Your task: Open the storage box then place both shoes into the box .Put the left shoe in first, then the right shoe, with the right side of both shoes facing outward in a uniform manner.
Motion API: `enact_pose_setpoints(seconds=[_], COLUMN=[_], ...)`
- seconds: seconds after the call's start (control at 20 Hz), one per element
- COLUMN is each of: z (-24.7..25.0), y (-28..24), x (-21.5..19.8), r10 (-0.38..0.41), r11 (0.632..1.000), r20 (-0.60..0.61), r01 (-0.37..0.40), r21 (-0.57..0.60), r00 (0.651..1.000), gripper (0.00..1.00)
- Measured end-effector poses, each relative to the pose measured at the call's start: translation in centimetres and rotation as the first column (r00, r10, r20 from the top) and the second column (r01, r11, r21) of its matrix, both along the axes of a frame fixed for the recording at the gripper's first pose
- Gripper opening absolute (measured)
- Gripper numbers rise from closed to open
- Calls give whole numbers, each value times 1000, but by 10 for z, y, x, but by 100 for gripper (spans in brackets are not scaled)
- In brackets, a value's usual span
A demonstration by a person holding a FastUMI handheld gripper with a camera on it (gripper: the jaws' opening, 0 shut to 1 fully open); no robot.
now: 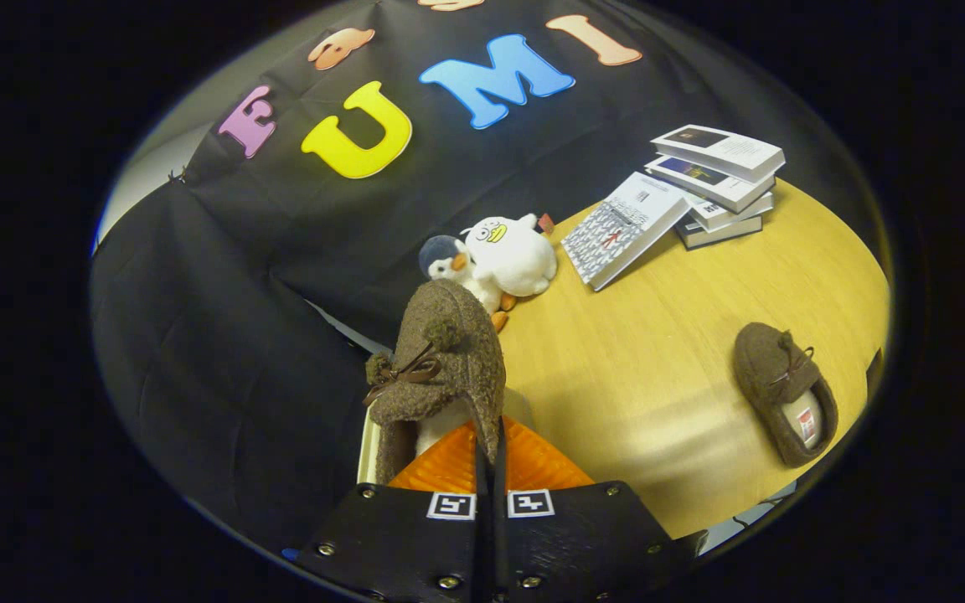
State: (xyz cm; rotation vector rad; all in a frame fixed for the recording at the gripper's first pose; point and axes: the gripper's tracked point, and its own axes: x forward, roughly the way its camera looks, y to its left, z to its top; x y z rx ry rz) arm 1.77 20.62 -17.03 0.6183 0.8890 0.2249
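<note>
Two brown fleece shoes are showing in the gripper view, and one of them, the held shoe (441, 368), is hanging right at the gripper (489, 456). Its fingers are pressed almost together, pinching the thin edge of the shoe's collar between them, with the toe pointing up and away beyond the fingertips. Judging by the way the shoe is keeping its shape from so small a pinch, it is light and soft, with a fuzzy, grippy surface that is unlikely to slip; the collar rim looks like the sensible place to take hold, since the padded body would squash and bulge. It is a moccasin style with a dark leather-like bow and small pompoms on the front, and a pale lining is peeking out at the opening. Something pale with a straight edge is sitting just under the held shoe, but I cannot tell whether it is the storage box.

Lying well apart on the wooden table (658, 352) is the second shoe (784, 394), opening upward, with a label visible on its insole. It is resting flat and should be just as easy to pinch at the collar. Beyond the held shoe, two plush toys (499, 260) are sitting against the wall, and a stack of books (700, 193) is resting further along the table.
</note>
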Motion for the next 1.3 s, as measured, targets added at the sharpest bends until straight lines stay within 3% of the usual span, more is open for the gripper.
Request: enact_pose_setpoints(seconds=[0.3,0.55,0.8,1.3], z=[-16,-42,-67,-119], y=[87,136,155,180], x=[-5,-13,-15,-31], r10=[81,90,72,118], r11=[997,996,997,987], r20=[8,-37,-67,-164], r01=[-81,-89,-73,-133], r21=[-2,14,-11,-86], r00=[997,995,995,979], gripper=[0,0,0,3])
